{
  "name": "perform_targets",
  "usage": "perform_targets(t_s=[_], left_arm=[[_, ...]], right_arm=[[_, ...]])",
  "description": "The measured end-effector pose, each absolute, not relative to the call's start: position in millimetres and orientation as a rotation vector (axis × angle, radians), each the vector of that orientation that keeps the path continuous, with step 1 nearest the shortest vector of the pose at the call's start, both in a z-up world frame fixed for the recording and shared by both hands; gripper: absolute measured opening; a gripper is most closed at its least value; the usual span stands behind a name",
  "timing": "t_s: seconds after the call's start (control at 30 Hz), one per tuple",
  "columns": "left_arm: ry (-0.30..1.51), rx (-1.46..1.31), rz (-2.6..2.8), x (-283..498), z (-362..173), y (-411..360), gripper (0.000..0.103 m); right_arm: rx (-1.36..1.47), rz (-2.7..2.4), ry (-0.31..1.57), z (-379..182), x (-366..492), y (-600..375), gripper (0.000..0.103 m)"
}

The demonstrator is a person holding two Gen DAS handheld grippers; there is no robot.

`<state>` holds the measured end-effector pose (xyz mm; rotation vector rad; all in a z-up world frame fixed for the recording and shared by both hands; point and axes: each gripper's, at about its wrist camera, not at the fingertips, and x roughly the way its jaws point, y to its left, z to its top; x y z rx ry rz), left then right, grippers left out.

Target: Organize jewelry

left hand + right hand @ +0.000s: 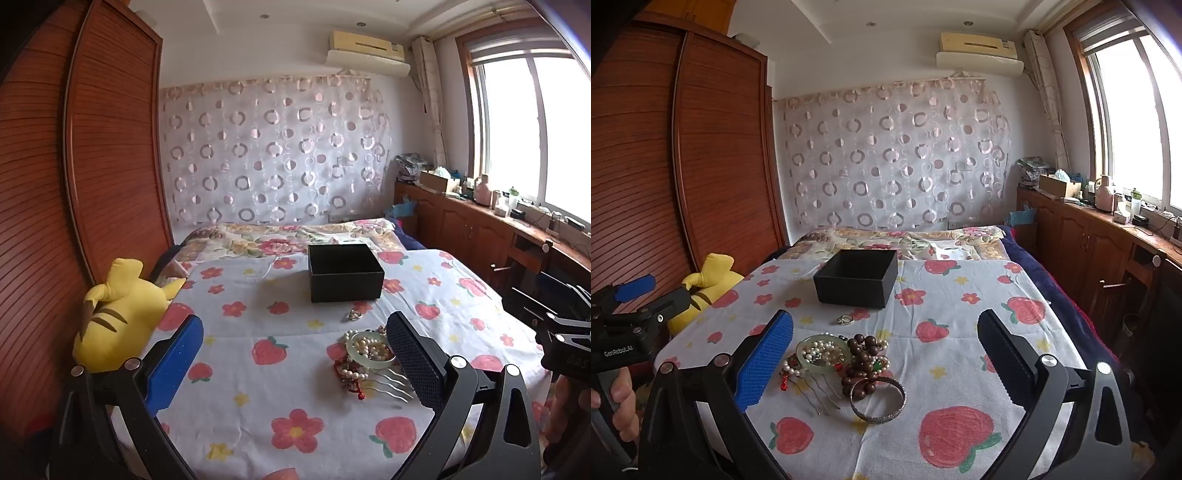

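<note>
The left gripper (295,354) and right gripper (886,354) are side by side, level, both with jaws spread wide and nothing between the fingers.

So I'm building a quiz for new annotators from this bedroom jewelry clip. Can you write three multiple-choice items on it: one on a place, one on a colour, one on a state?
1. Where does the small ring lie?
A. Inside the black box
B. On the cloth between the black box and the jewelry pile
C. On the plush toy

2. What colour is the plush toy at the left edge of the bed?
A. Yellow
B. Green
C. White

3. How do the two grippers stand?
A. Both shut on jewelry
B. Left shut, right open
C. Both open, holding nothing

Answers:
1 B: the ring rests on the strawberry cloth, just in front of the black box and behind the jewelry pile.
2 A: its fabric is bright yellow with dark stripes.
3 C: the left gripper and the right gripper each show wide-apart fingers with nothing between them.
</note>
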<state>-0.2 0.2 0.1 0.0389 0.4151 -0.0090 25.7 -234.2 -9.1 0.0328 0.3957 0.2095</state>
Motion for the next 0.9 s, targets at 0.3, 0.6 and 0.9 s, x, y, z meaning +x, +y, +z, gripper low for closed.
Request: perform_targets(t_s=[0.3,0.6,0.9], left_arm=[[0.412,0.043,-0.007,-0.1,0.0,0.2,0.096],[0.41,0.039,-0.009,-0.5,0.2,0.7,0.096],[0.41,0.042,-0.008,-0.6,0.3,0.5,0.096]], right_arm=[[0.037,0.21,0.393,-9.3,25.5,-235.3,0.101],[0.04,0.21,0.388,-9.0,25.0,-236.1,0.101],[0.042,0.21,0.387,-8.7,24.8,-236.1,0.101]])
